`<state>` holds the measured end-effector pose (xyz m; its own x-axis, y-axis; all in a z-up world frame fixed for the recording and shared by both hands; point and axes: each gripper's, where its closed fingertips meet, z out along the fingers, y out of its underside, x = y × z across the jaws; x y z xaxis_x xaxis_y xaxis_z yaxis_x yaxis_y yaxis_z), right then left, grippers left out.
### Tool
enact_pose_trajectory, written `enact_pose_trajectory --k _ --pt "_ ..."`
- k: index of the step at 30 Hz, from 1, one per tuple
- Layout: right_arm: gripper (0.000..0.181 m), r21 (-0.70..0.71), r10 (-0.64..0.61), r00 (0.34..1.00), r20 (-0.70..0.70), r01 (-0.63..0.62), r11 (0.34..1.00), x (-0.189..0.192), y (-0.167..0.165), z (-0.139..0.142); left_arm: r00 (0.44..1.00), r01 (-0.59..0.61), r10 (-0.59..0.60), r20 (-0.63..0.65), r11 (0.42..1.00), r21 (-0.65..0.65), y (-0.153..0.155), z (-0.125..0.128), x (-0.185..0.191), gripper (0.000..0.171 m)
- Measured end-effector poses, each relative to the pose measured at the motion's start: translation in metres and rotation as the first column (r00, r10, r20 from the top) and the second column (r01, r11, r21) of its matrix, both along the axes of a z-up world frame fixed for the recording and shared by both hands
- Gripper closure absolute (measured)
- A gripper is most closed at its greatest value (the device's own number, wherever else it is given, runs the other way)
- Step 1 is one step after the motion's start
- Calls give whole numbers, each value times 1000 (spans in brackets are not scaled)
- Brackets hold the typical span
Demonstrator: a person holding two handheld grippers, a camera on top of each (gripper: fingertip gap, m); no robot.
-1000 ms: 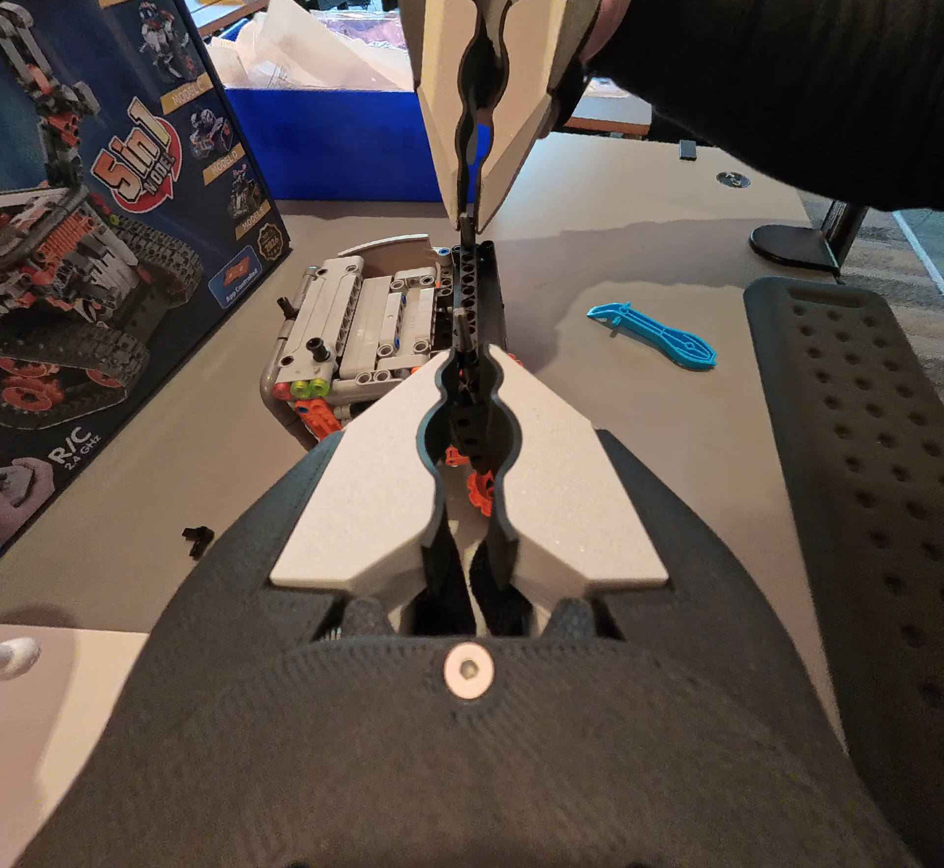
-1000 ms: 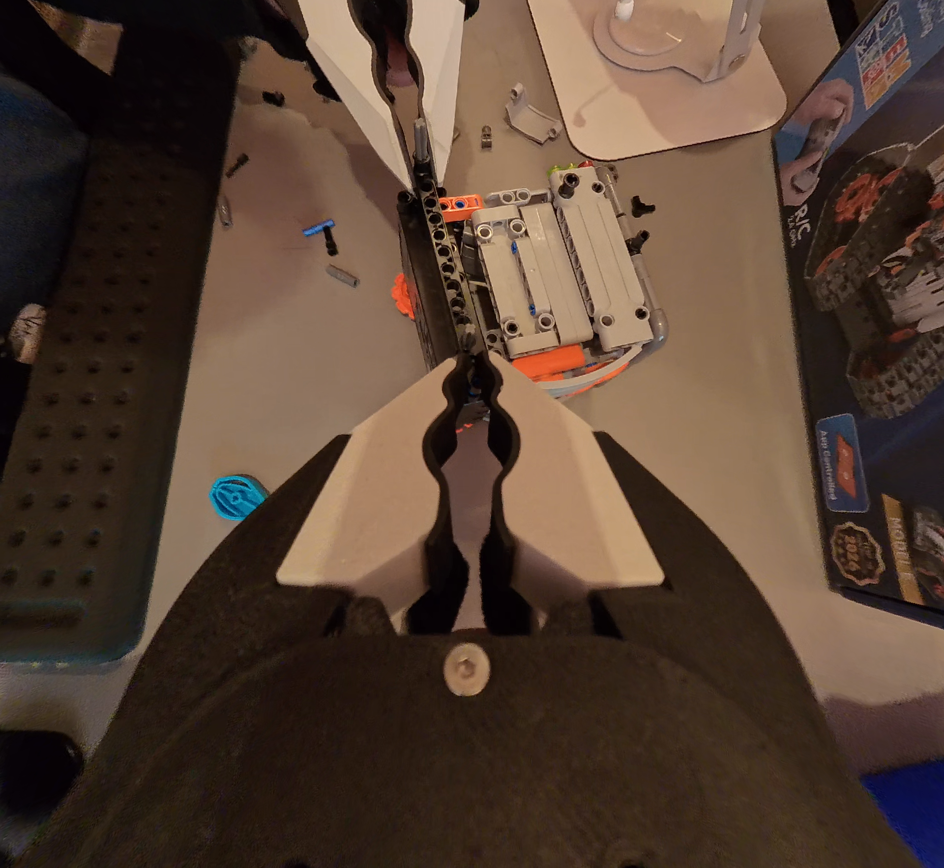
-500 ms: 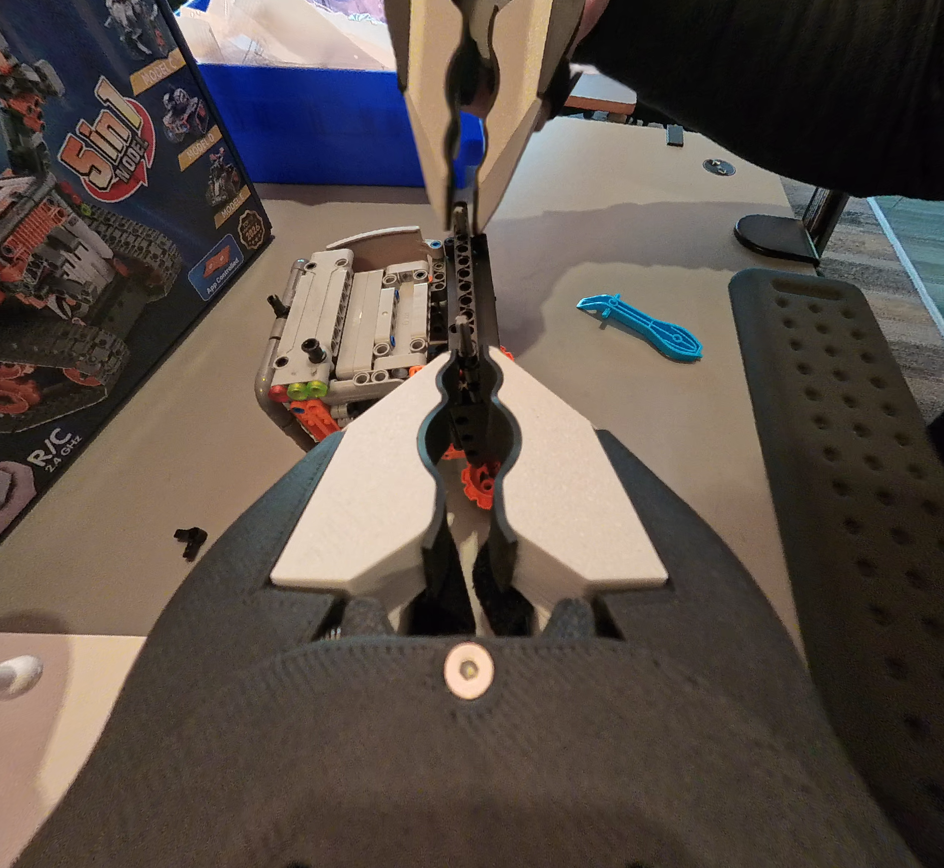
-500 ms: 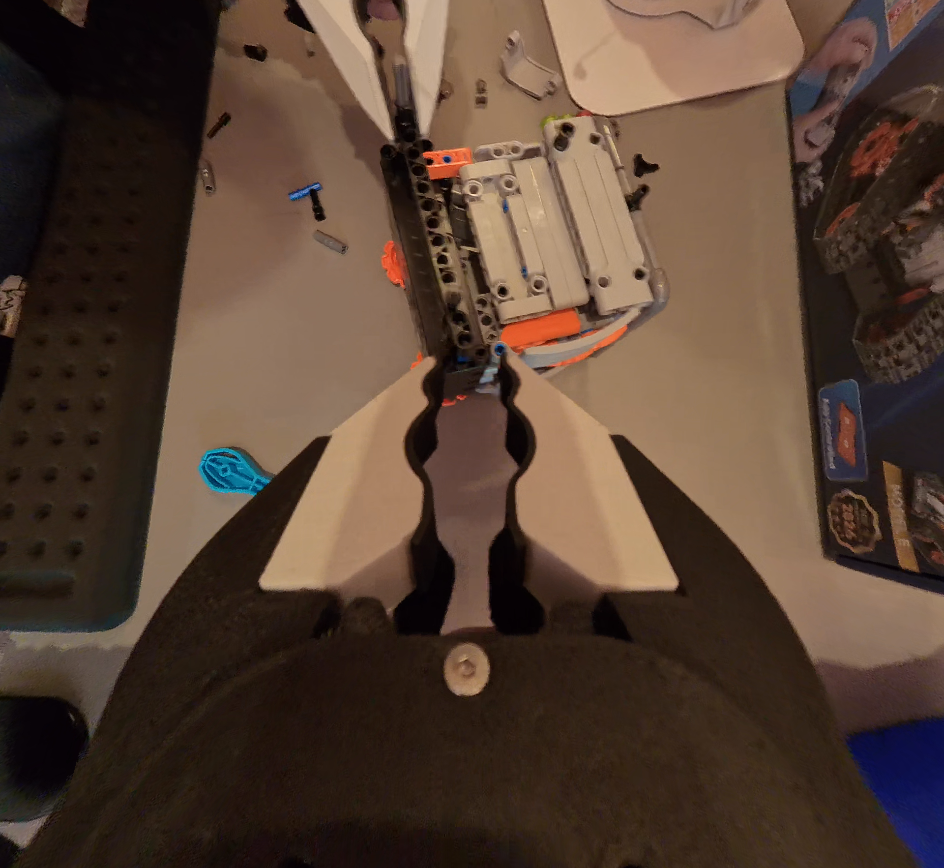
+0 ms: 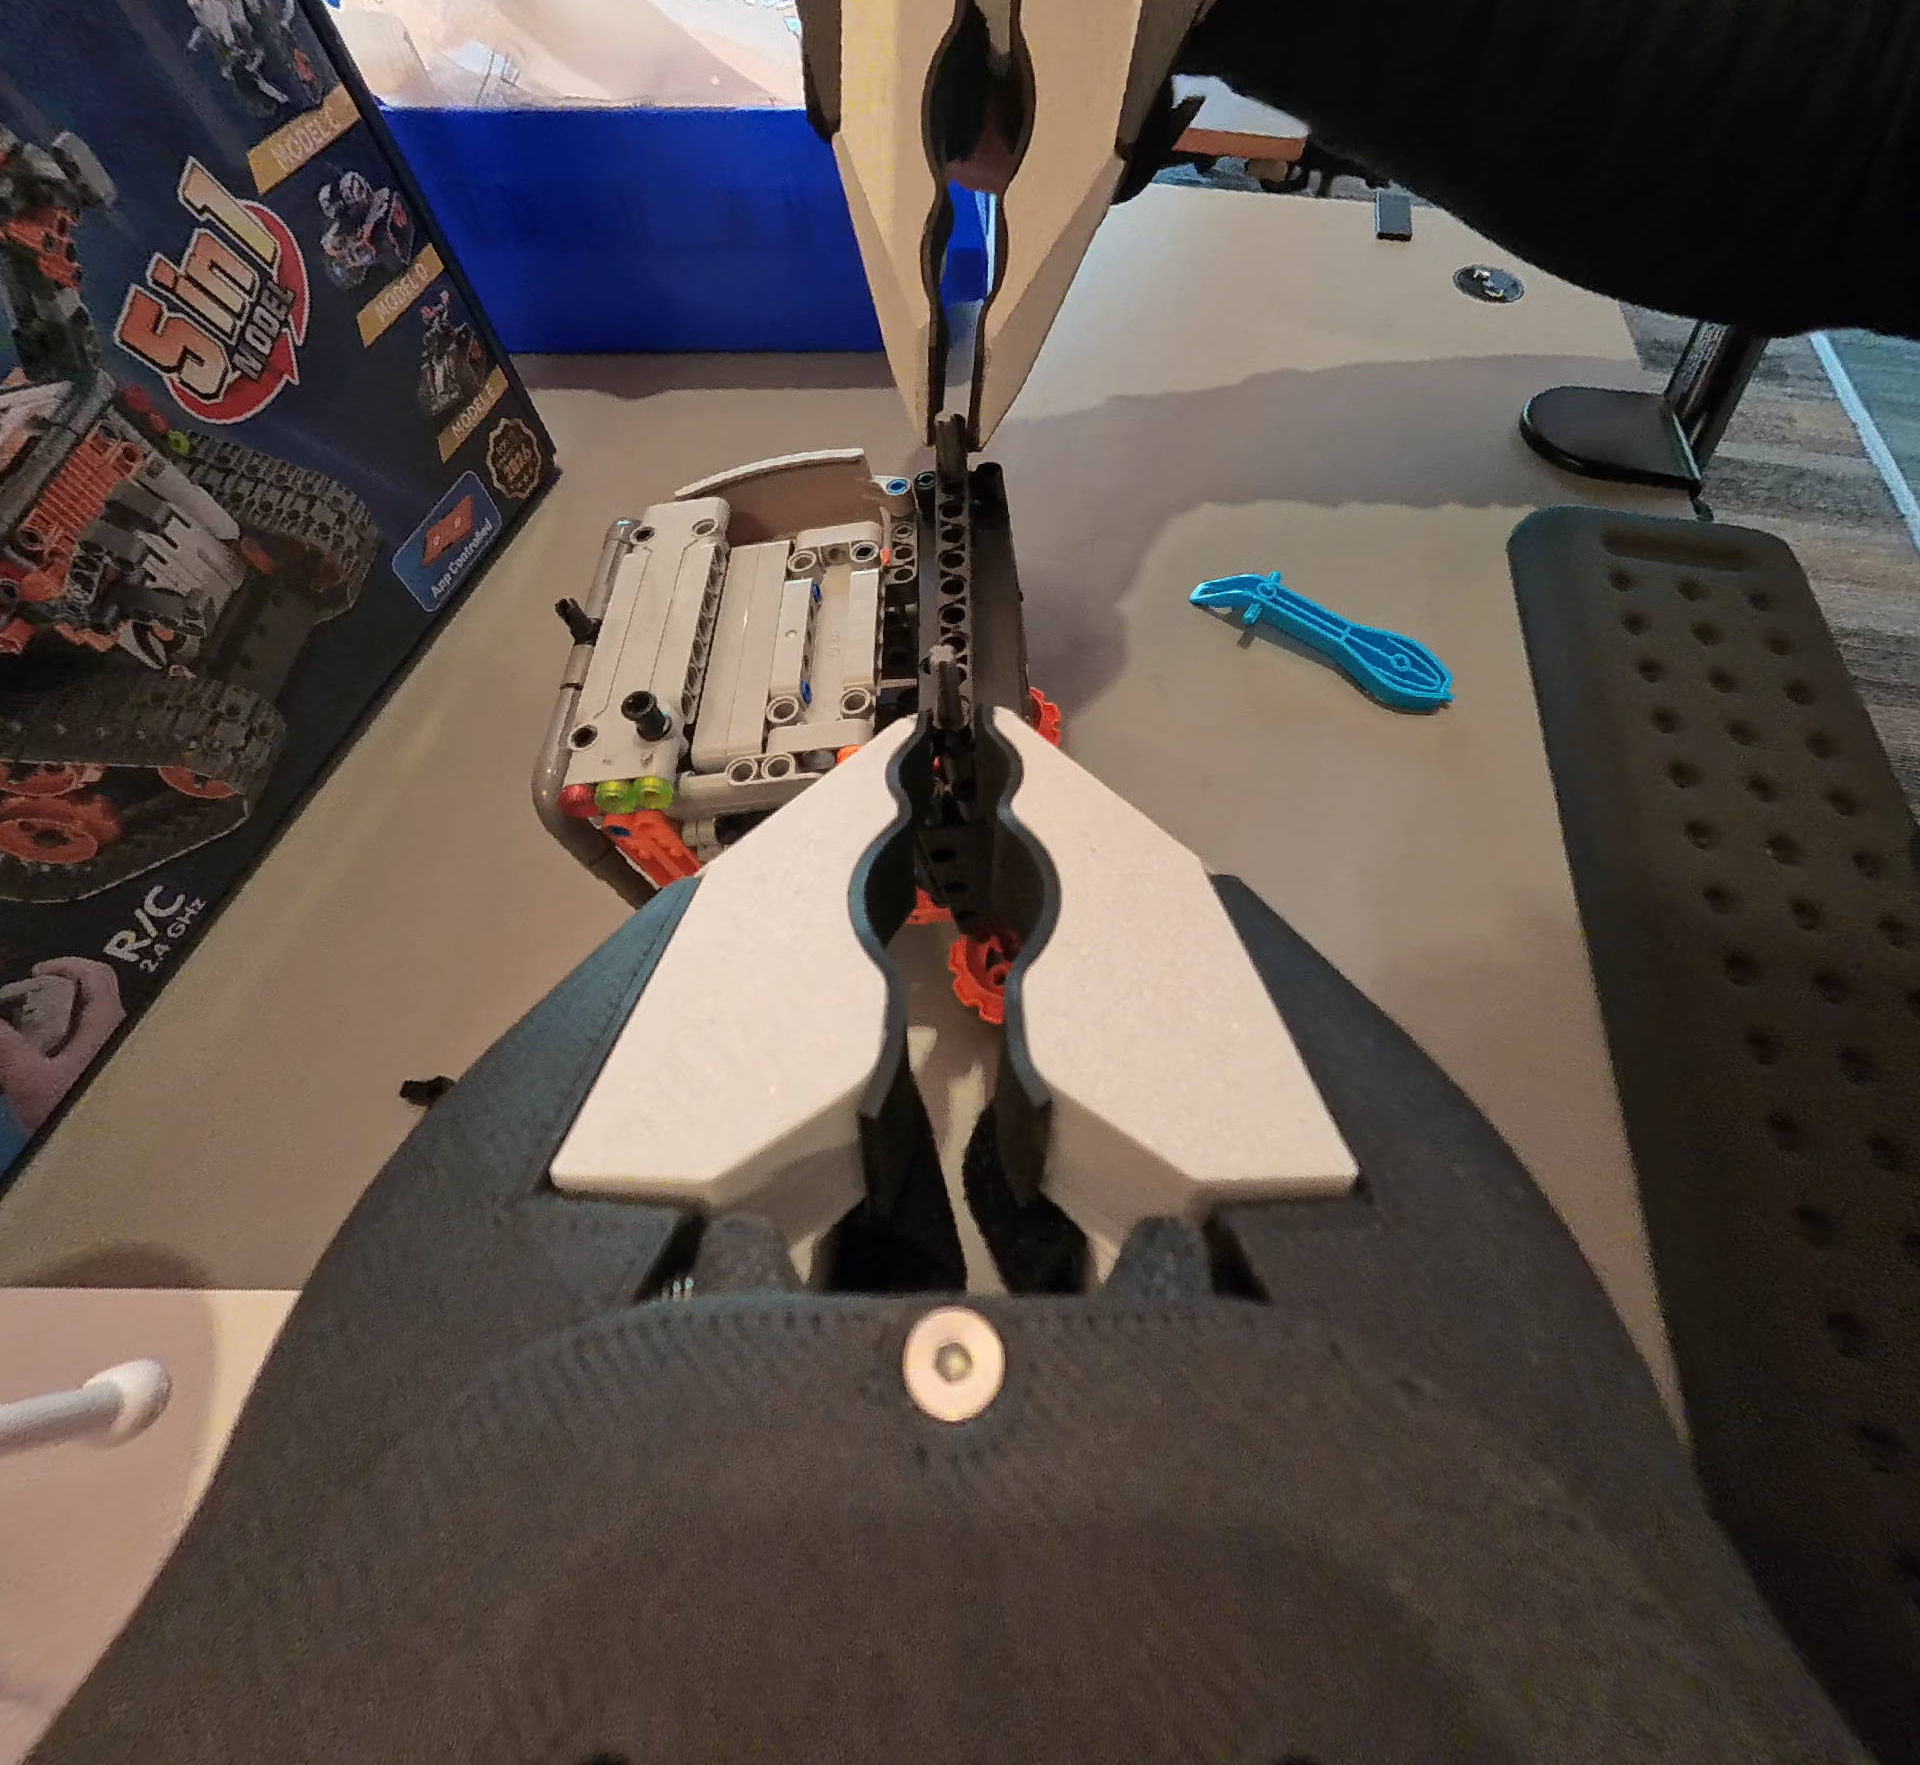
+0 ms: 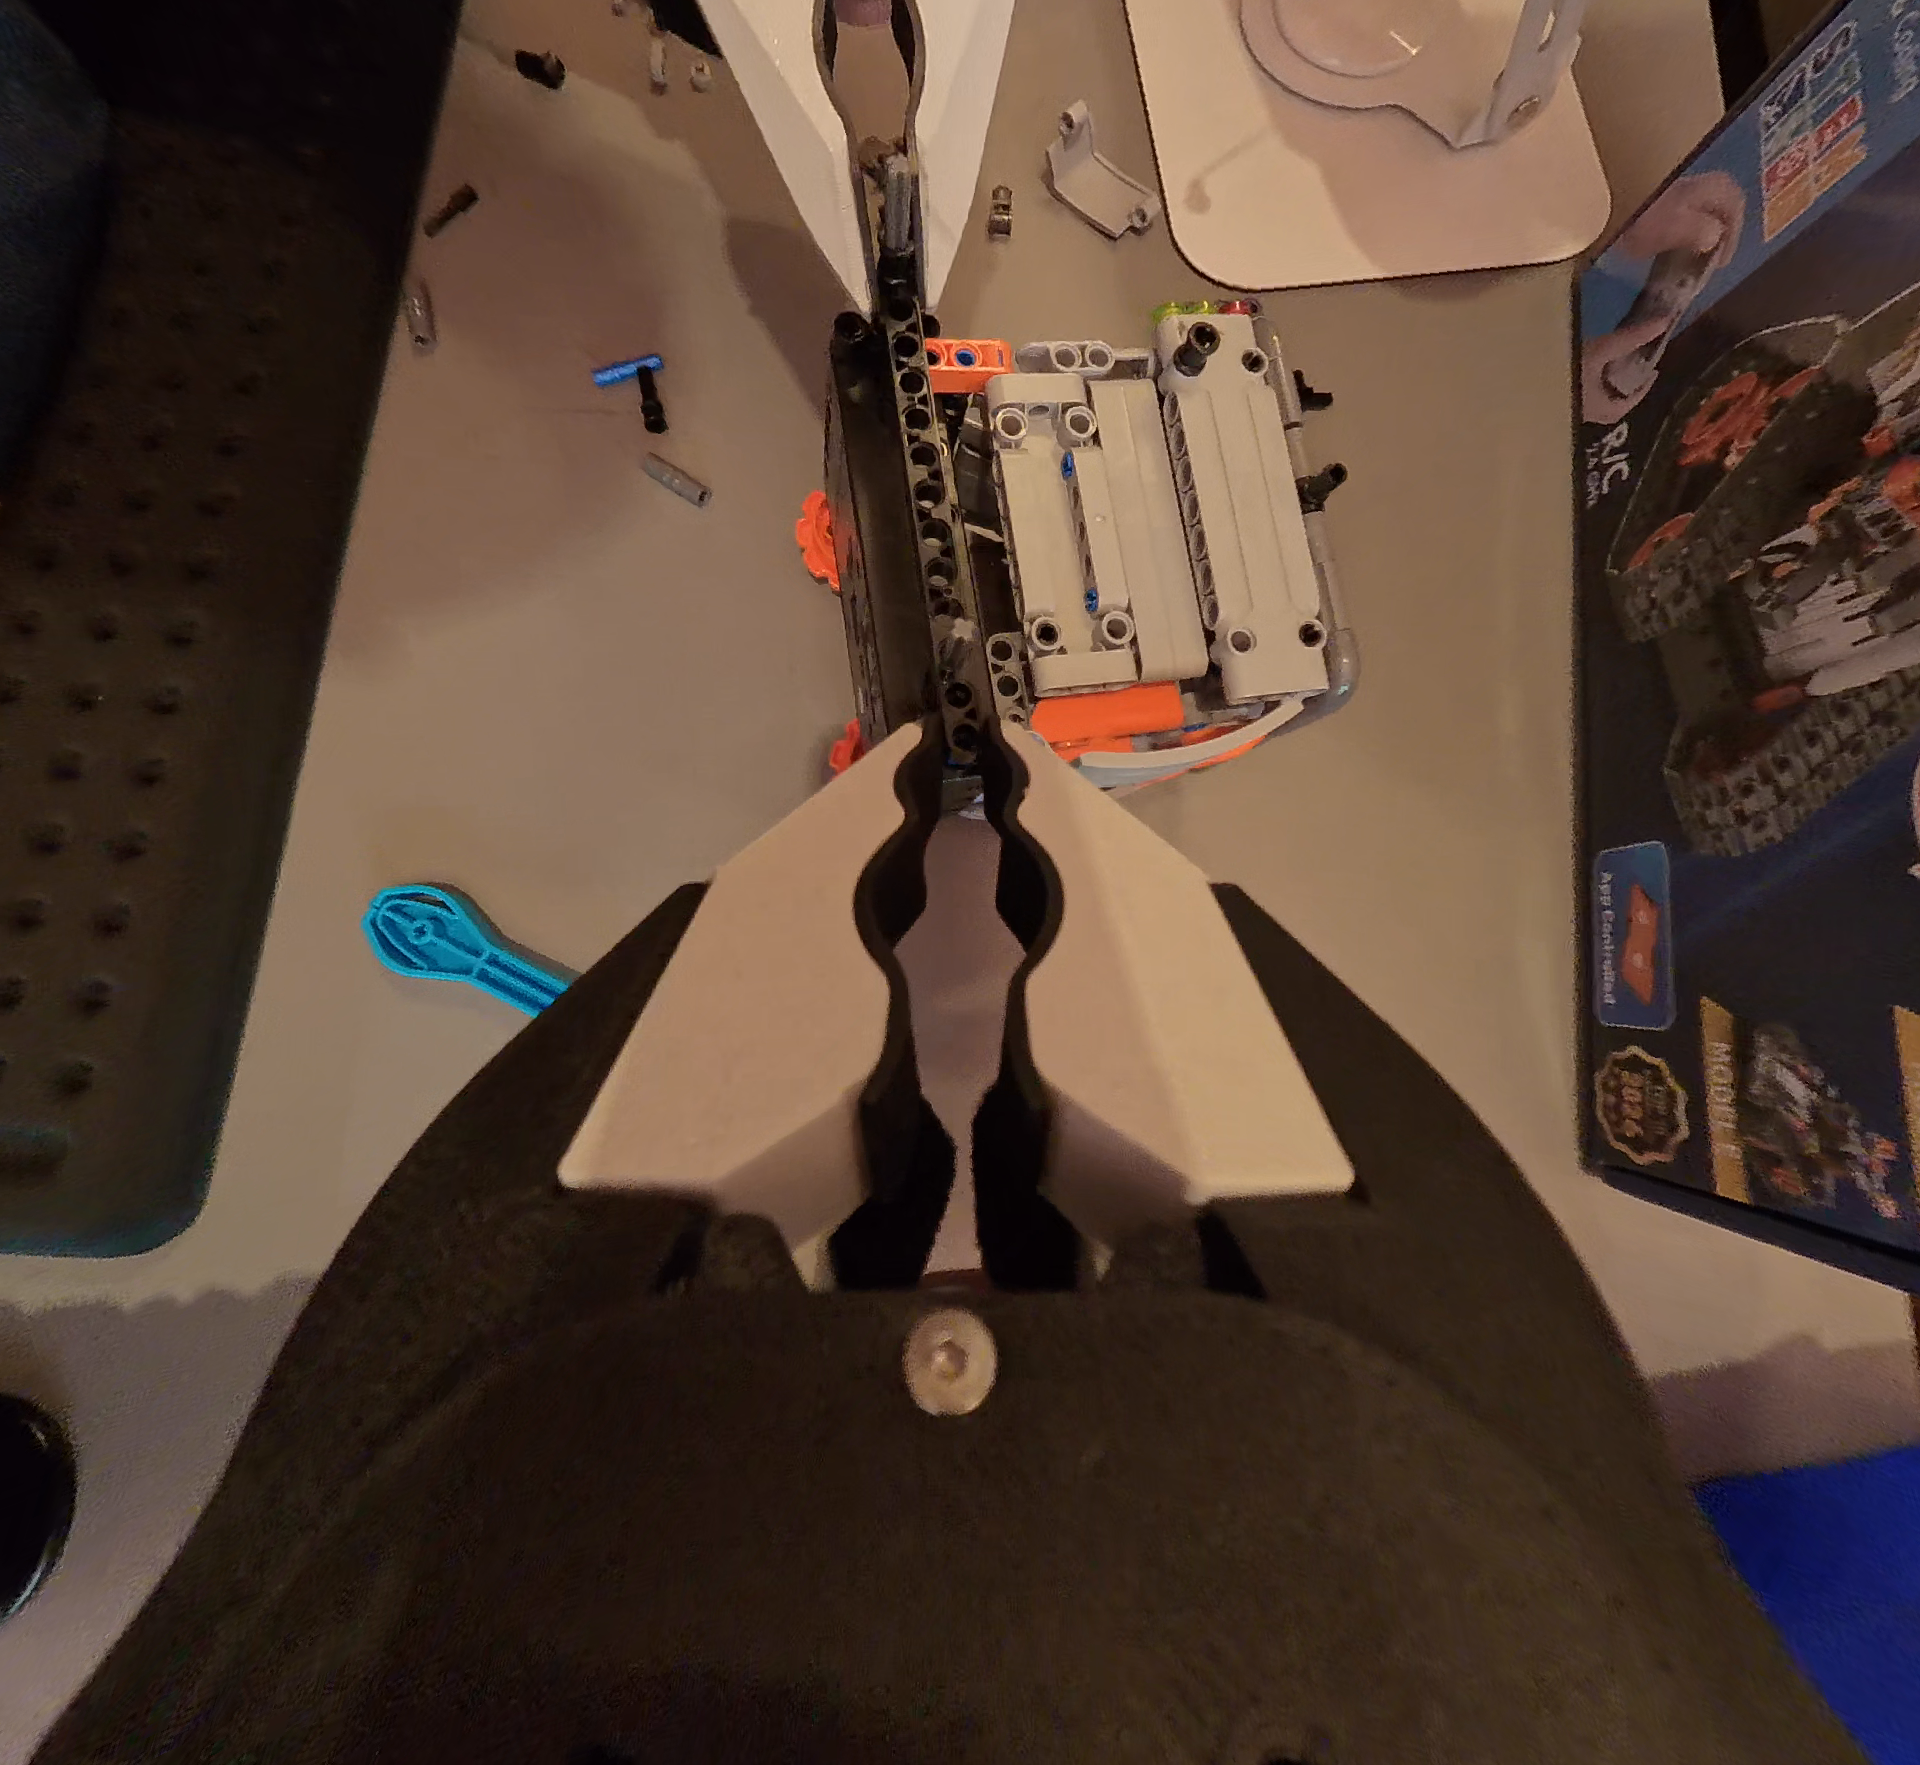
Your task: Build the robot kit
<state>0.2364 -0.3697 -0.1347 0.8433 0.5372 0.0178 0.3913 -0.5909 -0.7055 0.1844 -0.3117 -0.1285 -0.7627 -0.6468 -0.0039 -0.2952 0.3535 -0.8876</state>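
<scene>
Between the two grippers, a grey and orange brick model [image 5: 758, 645] sits on the beige table [image 5: 1299, 863]. The left gripper [image 5: 948, 723] pinches a thin dark axle [image 5: 943, 692] at the near end of the model's black holed beam [image 5: 951, 572]. The right gripper [image 6: 961, 747] clasps the beam's opposite end. A blue tool [image 5: 1325, 640] lies right of the left gripper

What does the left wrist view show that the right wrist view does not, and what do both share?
Left wrist view only: a blue bin holding white sheets, and a dark sleeve.

Right wrist view only: a white stand base, a grey curved piece and small loose pins.

Both: the brick model with its black beam, the blue tool, the printed box and the perforated black pad.
</scene>
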Motion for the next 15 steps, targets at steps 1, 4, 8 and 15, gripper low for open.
enact_pose_trajectory --k 1,4,8,15 --pt "177 0 2 1000 24 -2 1000 -1 0 0 1000 -2 1 6 1000 8 0 0 0 165" --pt "177 -7 10 998 57 -10 1000 -5 -2 -1 1000 -2 2 14 1000 4 1 0 -1 165" --pt "177 -17 8 992 129 -6 1000 -5 -1 -2 999 -13 12 41 1000 20 2 -1 -2 165" --pt "177 -81 24 989 146 -12 997 -5 -1 -3 999 -26 27 31 998 -48 2 -1 -2 164"
